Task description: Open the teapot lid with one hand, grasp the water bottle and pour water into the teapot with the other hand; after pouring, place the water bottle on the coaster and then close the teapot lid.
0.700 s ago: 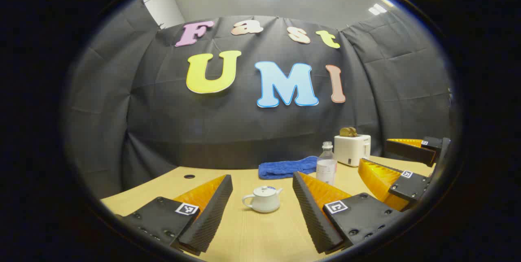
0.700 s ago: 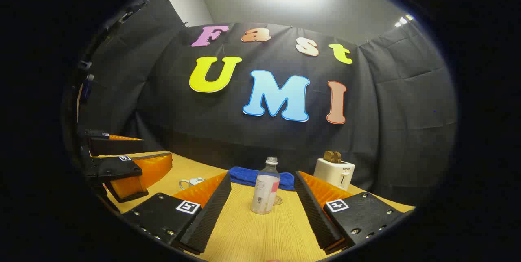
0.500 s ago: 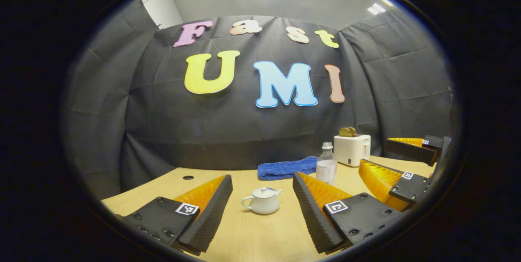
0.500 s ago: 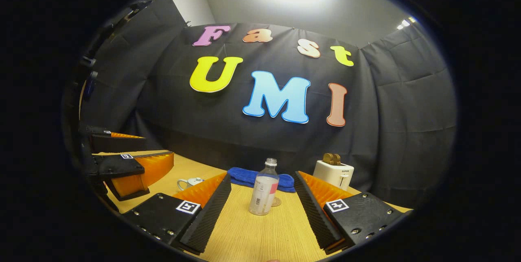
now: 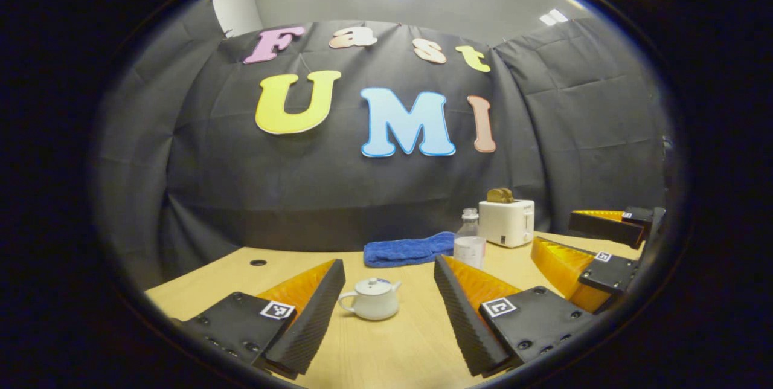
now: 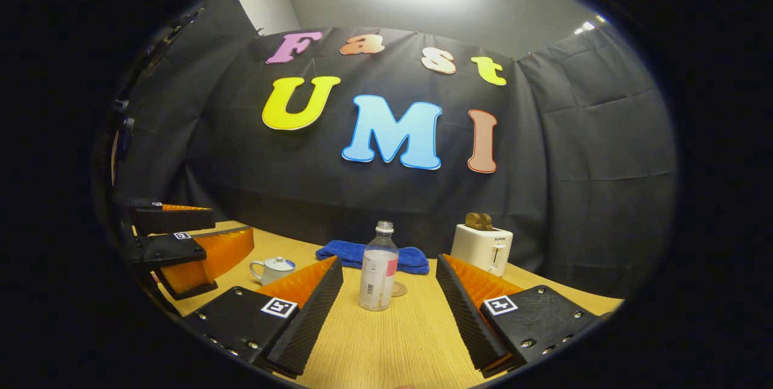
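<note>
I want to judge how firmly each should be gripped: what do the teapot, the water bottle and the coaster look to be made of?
Teapot: likely glazed ceramic, smooth opaque white with a soft sheen.
Water bottle: clear thin plastic, see-through wall with a wrapped label, no cap.
Coaster: small round disc with ringed lines, perhaps woven or wood; too small to be sure.

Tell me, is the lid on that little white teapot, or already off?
On. The small white ceramic teapot has its knobbed lid seated on top, standing on the wooden table.
</note>
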A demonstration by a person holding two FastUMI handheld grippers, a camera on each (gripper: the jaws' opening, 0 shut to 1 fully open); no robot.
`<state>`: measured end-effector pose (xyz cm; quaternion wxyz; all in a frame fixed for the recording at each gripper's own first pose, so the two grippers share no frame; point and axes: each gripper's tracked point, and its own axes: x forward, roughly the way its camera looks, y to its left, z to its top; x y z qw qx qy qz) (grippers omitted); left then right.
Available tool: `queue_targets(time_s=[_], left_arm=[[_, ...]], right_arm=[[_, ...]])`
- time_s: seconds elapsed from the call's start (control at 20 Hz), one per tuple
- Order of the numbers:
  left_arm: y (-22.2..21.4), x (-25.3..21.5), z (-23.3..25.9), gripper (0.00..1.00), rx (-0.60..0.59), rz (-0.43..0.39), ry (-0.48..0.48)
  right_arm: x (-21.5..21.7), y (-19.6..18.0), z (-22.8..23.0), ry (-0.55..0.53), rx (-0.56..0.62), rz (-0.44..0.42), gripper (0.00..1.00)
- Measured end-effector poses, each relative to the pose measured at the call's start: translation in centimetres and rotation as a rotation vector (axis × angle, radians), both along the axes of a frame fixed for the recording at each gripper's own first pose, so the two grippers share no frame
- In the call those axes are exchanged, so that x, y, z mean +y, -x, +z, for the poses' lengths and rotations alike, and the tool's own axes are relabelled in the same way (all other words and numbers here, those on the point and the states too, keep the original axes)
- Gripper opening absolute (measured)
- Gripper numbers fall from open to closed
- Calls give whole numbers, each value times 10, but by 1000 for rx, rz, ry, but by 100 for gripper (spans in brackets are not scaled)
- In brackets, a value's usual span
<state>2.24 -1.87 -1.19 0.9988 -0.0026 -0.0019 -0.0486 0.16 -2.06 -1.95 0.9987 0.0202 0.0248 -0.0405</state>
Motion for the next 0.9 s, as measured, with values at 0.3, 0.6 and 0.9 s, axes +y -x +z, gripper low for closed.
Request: queue_targets(time_s=[0.3, 0.6, 0.9], left_arm=[[-12, 2, -20, 99, 63, -16, -6], [-25, 9, -24, 98, 75, 26, -82], [-45, -4, -57, 96, 166, 13, -39]], right_arm=[[7, -12, -4, -4, 14, 30, 96], [14, -35, -6, -25, 24, 84, 96], [1, -66, -16, -65, 49, 90, 96]])
